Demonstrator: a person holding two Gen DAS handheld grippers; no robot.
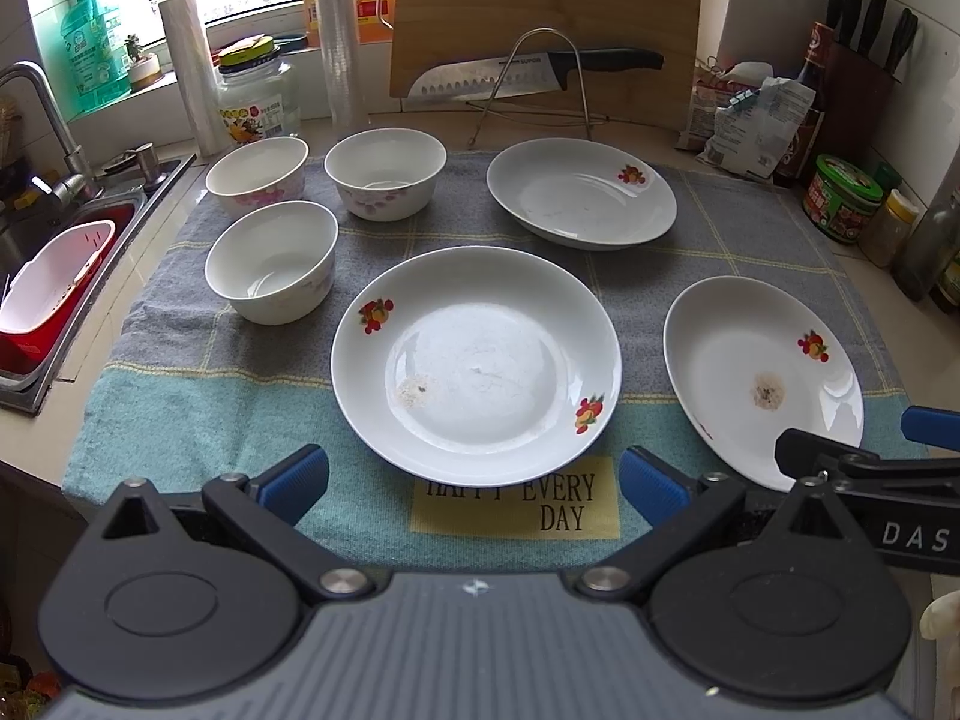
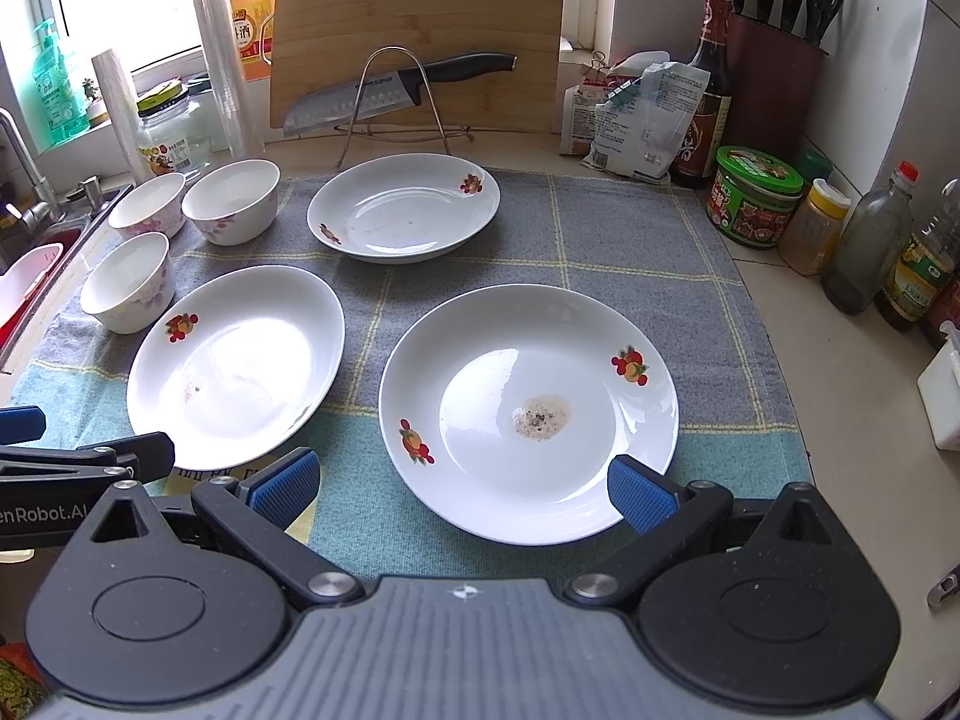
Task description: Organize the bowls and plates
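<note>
Three white plates with fruit prints lie on a checked cloth: a middle plate (image 1: pixel 477 360) (image 2: pixel 237 366), a far plate (image 1: pixel 581 193) (image 2: pixel 403 210) and a right plate (image 1: pixel 762 381) (image 2: pixel 528 411) with a brown stain. Three white bowls with pink flowers stand apart at the left: near bowl (image 1: pixel 271 261) (image 2: pixel 128 283), far left bowl (image 1: pixel 258 175) (image 2: pixel 148 204), far middle bowl (image 1: pixel 385 173) (image 2: pixel 231 201). My left gripper (image 1: pixel 474 483) stands open just before the middle plate's near rim. My right gripper (image 2: pixel 463 483) stands open at the right plate's near rim. Nothing is held.
A sink (image 1: pixel 36 252) with a red and white basket lies left of the cloth. A cutting board (image 1: pixel 540 18), a knife on a wire rack (image 1: pixel 528 69), jars and a paper roll stand behind. Bottles, a green-lidded jar (image 2: pixel 757 195) and a knife block (image 2: pixel 774 54) line the right.
</note>
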